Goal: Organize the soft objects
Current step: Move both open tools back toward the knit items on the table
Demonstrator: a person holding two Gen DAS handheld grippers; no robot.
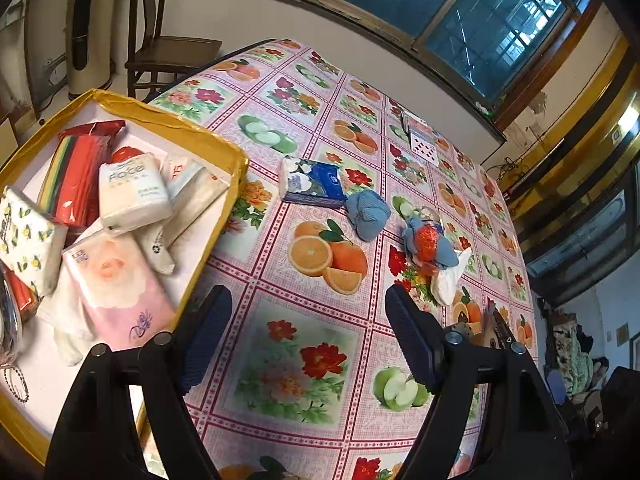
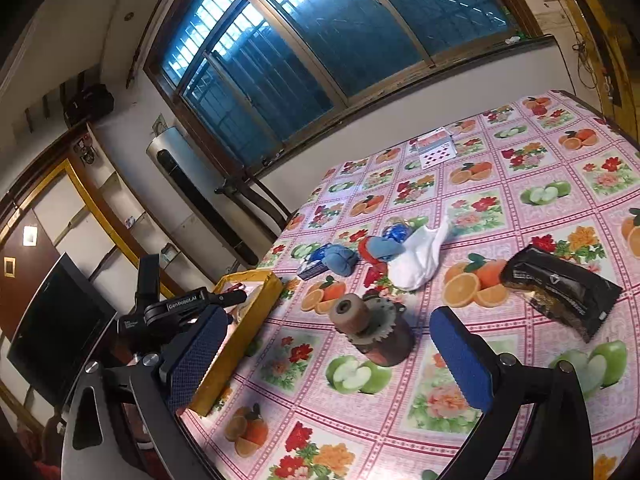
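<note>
And here's the table (image 1: 320, 360), fruit-and-flower cloth right across it, with the gold-rimmed tray (image 1: 168, 120) parked at its left edge, and that tray is our landmark. Plenty is already in it: the pink tissue pack (image 1: 120, 288), a white pack (image 1: 134, 192), the lemon-print pack (image 1: 28, 236) and a red striped pack (image 1: 80, 176), heaped loosely on one another. That looks like well over half the job done.

What's left? Just beside the tray's right rim lies the blue tissue pack (image 1: 314, 182), with a rolled blue sock (image 1: 368, 214) touching its far corner. Further out from the tray sits a bundle of blue cloth and something red (image 1: 430, 244), and leaning on that, a white sock (image 1: 450, 278).

Not for the tray, by my reckoning (neither looks soft): the rusty gear part (image 2: 372, 330), near the tray's corner in the right wrist view, and the black packet (image 2: 560, 292), well away from it, plus playing cards (image 1: 424, 140) at the far edge.

Left gripper (image 1: 308, 332): jaws wide, nothing between them, hovering just off the tray's near right side. Right gripper (image 2: 324, 352): wide too, empty, framing the gear part. I'd call the blue pack next.
</note>
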